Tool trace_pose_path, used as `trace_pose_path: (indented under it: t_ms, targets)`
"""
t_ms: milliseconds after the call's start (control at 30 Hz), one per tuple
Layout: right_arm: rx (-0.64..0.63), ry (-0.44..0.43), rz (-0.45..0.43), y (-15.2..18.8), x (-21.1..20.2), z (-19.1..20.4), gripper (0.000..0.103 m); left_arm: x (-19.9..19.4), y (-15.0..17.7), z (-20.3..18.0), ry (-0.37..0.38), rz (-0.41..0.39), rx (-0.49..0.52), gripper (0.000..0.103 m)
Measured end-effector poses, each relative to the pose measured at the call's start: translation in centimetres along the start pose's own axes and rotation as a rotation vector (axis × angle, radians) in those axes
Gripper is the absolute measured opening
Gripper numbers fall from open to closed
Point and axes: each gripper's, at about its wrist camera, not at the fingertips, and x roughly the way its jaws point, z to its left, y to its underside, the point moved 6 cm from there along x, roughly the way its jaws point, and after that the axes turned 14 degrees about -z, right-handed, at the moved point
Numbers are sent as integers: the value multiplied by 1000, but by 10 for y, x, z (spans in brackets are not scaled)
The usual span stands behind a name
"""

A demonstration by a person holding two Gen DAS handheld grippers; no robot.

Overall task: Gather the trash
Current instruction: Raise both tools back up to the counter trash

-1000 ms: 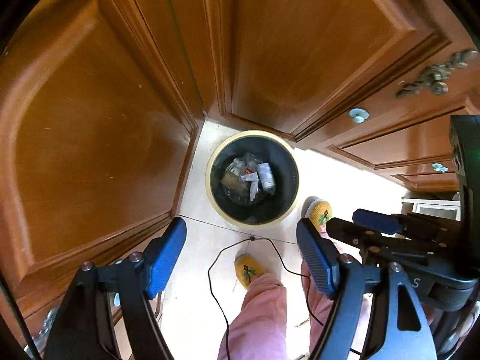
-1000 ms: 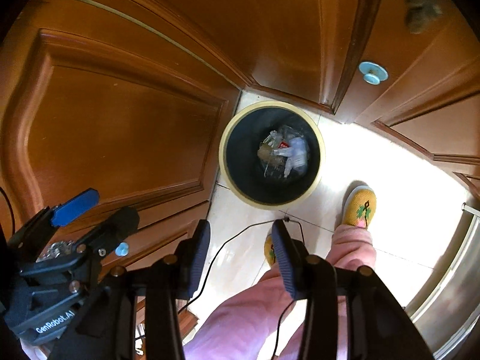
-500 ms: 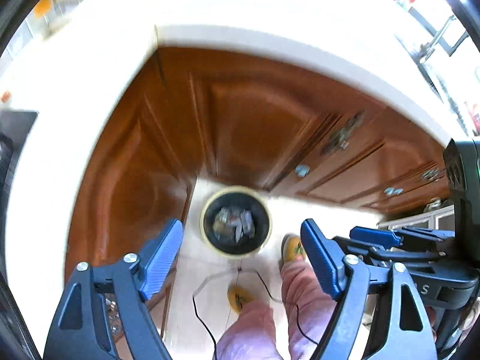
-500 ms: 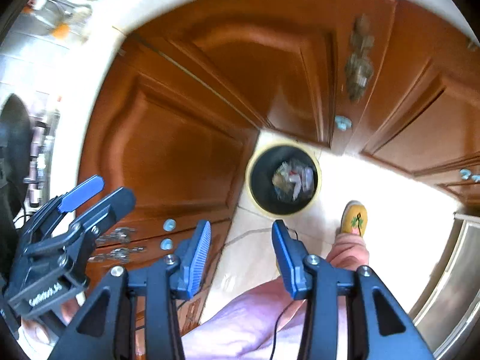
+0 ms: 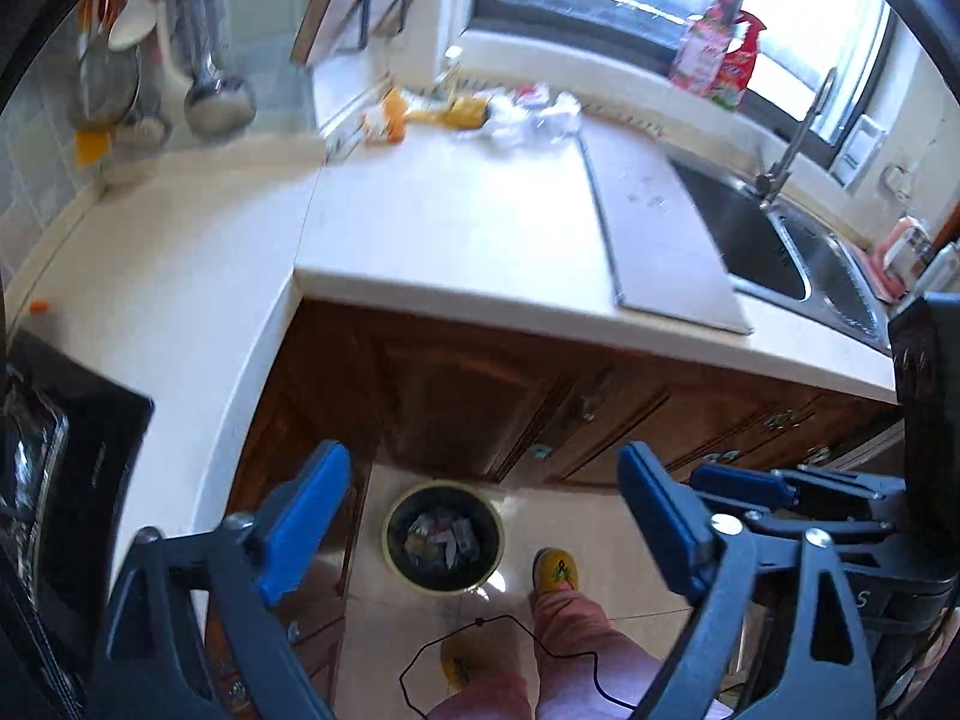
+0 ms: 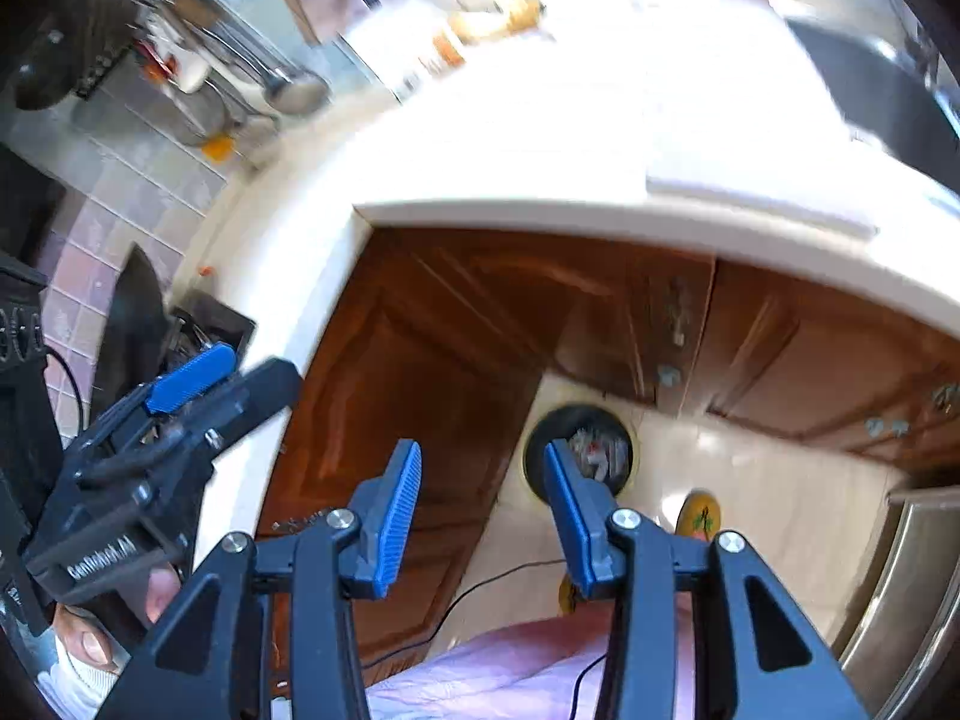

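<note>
A: Entry. Trash on the counter: a crumpled white wrapper pile (image 5: pixel 531 114) with yellow scraps (image 5: pixel 462 111) beside it, lying at the far back of the white countertop (image 5: pixel 456 228), well ahead of and above the left gripper (image 5: pixel 480 516). More trash already sits in the bin (image 5: pixel 444 537) on the floor, directly between the left fingers as that camera sees it.

B: Step in hand?

A: My reading: reach out to the counter for the next piece. To do it well, carry the gripper out over the counter edge, come down on the crumpled pile from above, and close on its bulk, not on a loose corner, since thin wrapper will slip.

B: Left tongs?

A: Jaws opening, very wide, nothing between the blue pads (image 5: pixel 303 516), nothing touched.

B: Right tongs?

A: Right gripper (image 6: pixel 480 516) stands partly apart, a clear gap between its pads, empty. Past its right finger the bin (image 6: pixel 579 450) shows below. That view is smeared, so the trash on the counter is probably the orange-yellow blur (image 6: pixel 504 15) at the top; I cannot confirm it.

B: Hazards?

A: A black cable (image 5: pixel 510 654) trails on the floor near the person's slippers (image 5: pixel 555 570), below both tongs.
</note>
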Motion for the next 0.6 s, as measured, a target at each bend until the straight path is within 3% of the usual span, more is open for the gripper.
trace_pose_path:
  t_ms: [267,600]
  targets:
    - [9,18,-96,-38,-34,5,49,-22,-38,-16,29,-94,18,96]
    - [-5,60,-171,-104,-46,-22,50,-3,-78,-22,45,-126,-43,96]
